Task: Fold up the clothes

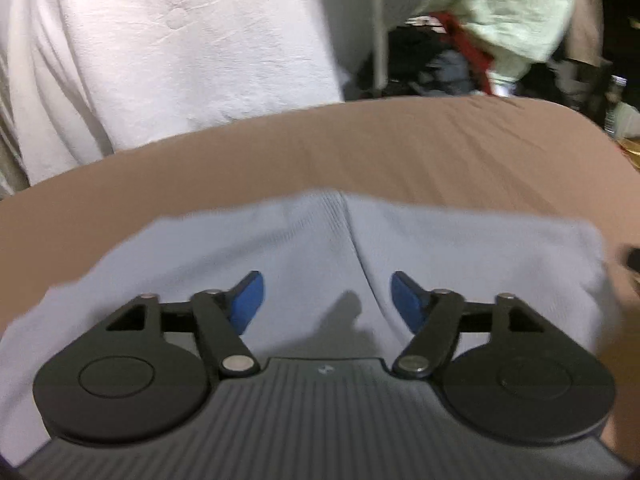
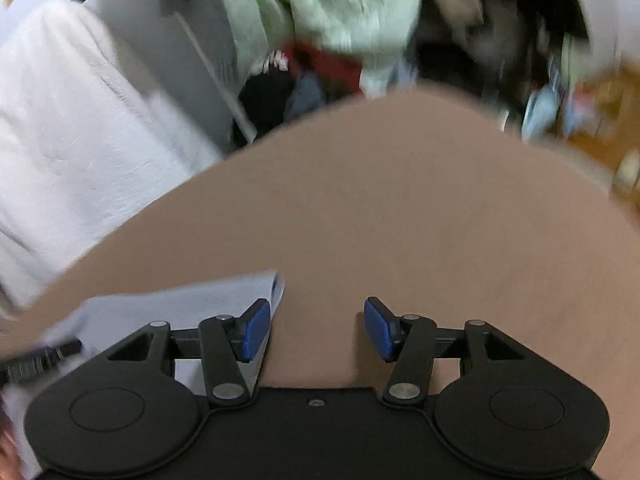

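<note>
A pale blue garment (image 1: 460, 248) lies flat on the brown tabletop (image 1: 360, 152), with a crease running down its middle. My left gripper (image 1: 327, 304) hovers over it, open, its blue pads (image 1: 249, 300) apart with nothing between them. In the right wrist view the same pale blue garment (image 2: 192, 300) shows at the lower left, its corner just beyond the left pad. My right gripper (image 2: 317, 329) is open over the bare brown tabletop (image 2: 400, 208), holding nothing. A dark part of the other gripper (image 2: 36, 360) shows at the left edge.
A white cloth (image 1: 160, 48) hangs beyond the table's far left edge. A pale green garment (image 2: 328, 8) and a red item (image 2: 320, 64) hang behind the table among dark clutter. Boxes and bottles (image 2: 580, 112) crowd the far right.
</note>
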{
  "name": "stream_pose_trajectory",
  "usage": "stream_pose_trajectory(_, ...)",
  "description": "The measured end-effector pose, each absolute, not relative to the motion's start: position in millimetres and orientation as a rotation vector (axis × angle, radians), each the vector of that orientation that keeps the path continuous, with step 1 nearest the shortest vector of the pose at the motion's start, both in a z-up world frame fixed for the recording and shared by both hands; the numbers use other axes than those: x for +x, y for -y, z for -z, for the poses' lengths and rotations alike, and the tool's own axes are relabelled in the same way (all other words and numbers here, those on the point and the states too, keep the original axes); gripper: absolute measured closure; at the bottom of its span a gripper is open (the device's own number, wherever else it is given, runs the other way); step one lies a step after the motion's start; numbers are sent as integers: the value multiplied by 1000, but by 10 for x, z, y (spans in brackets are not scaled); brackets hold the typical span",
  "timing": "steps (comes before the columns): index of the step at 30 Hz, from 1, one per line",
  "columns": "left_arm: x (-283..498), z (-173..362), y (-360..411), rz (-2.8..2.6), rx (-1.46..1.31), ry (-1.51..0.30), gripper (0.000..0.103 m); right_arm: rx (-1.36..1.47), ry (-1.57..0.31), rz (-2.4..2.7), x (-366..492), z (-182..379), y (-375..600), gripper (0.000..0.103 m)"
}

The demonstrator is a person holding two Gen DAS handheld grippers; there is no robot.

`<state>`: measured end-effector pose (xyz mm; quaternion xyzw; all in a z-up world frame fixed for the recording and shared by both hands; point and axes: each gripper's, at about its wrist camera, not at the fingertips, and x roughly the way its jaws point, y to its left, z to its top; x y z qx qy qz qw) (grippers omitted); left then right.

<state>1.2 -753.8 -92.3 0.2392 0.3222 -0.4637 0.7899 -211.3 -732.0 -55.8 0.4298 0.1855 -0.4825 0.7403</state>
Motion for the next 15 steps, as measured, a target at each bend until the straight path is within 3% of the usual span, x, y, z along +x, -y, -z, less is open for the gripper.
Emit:
stream_pose_trajectory(4, -421, 932, 6896, 1099, 590, -731, 22, 1082, -447, 775, -2156, 744, 7366, 44)
stream_pose_trajectory(7, -601, 1034, 6521, 1114, 659, -787, 21, 1015, -447, 667, -2011, 816, 7323, 44)
stream_pose_trajectory(8, -629, 1077, 6434, 1107, 677, -806, 21, 924, -453, 673, -1929, 806, 7275, 68)
stream_pose_trajectory(9, -649, 1112, 6330, 1097, 685, -824, 22, 793, -465, 699, -1829, 781, 7189, 100)
stream_pose_trajectory(12, -658, 1181, 6038, 1110, 597, -917, 22, 359, -510, 853, -1547, 709, 6869, 102)
stream_pose_trajectory(15, -662, 1249, 5749, 1123, 498, -1010, 21, 296, -549, 951, -1431, 683, 6806, 102)
